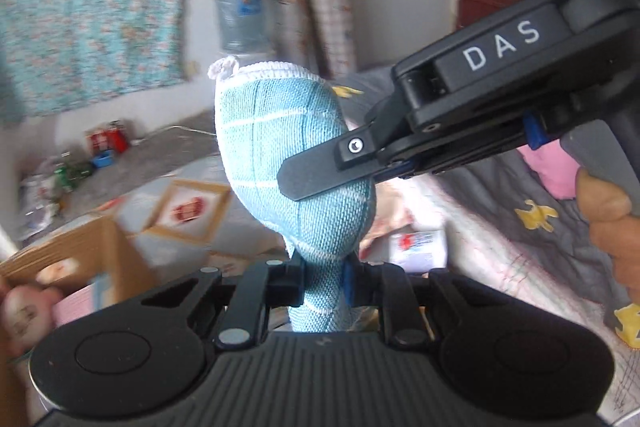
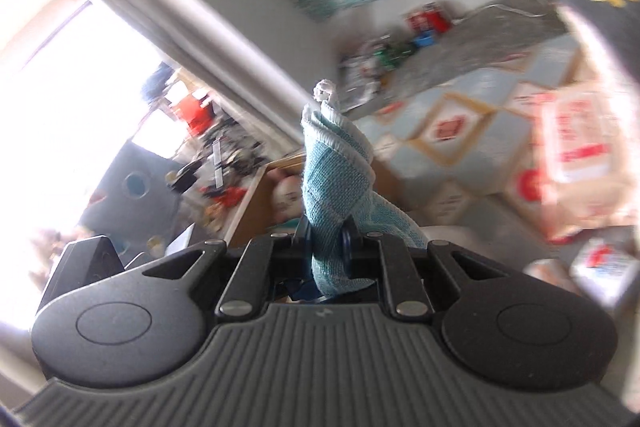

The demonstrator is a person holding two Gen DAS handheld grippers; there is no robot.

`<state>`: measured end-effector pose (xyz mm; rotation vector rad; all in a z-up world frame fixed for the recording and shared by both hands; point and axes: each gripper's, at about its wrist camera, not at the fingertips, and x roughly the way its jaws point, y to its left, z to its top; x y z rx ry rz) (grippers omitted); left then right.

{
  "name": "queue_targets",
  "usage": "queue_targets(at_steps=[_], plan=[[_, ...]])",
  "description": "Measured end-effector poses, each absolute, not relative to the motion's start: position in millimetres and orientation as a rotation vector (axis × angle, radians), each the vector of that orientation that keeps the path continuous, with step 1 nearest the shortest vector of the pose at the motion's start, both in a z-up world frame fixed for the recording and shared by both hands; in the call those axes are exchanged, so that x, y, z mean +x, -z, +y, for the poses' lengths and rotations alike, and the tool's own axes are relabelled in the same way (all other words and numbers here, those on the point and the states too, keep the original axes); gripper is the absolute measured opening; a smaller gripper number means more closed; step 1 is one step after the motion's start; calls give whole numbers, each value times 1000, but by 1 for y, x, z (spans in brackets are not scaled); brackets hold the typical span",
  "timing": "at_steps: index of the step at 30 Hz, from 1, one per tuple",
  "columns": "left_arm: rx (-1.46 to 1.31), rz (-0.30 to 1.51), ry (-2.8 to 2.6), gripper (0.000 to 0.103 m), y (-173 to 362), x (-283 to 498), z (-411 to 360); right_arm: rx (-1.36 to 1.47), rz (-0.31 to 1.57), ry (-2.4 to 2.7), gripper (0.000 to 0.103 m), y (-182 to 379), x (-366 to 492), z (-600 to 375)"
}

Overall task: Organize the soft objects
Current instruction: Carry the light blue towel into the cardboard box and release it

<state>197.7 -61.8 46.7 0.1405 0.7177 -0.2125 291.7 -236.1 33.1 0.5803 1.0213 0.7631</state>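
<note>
Left wrist view first: we see a grey quilt (image 1: 516,187) with yellow prints spread across the right, and a patterned teal sheet (image 1: 92,11) hanging on the far wall at the left. Below it, near the left edge, stands an open cardboard box (image 1: 80,247) with soft things inside, too blurred for us to name. A blue water jug (image 1: 240,15) stands against the far wall.

Between these we hold up a light blue woven cloth (image 1: 288,155) with a white hem and a small white loop at its top. Our left gripper (image 1: 320,283) is clamped on the cloth's bunched lower end, jaws pressed in against it. Our right gripper (image 1: 320,175) reaches in from the right, its visible finger lying across the cloth's right side; a hand (image 1: 612,227) holds its handle at the right edge.

From the right wrist view, the right gripper (image 2: 328,239) pinches the same cloth (image 2: 336,179) tight, jaws nearly together, and the cloth rises upright above them. Behind it we make out the box (image 2: 256,203), blurred.
</note>
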Motion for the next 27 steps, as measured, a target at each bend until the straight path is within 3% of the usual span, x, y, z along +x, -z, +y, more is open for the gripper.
queue_targets(at_steps=[7, 13, 19, 27], plan=[[87, 712, 6, 18, -61, 154, 21, 511, 1072, -963, 12, -54, 288, -116], [32, 771, -159, 18, -43, 143, 88, 441, 1201, -1056, 12, -40, 299, -8], [48, 911, -250, 17, 5, 172, 128, 373, 1373, -1046, 12, 15, 322, 72], [84, 1098, -245, 17, 66, 222, 144, 245, 1561, -926, 14, 105, 351, 102]])
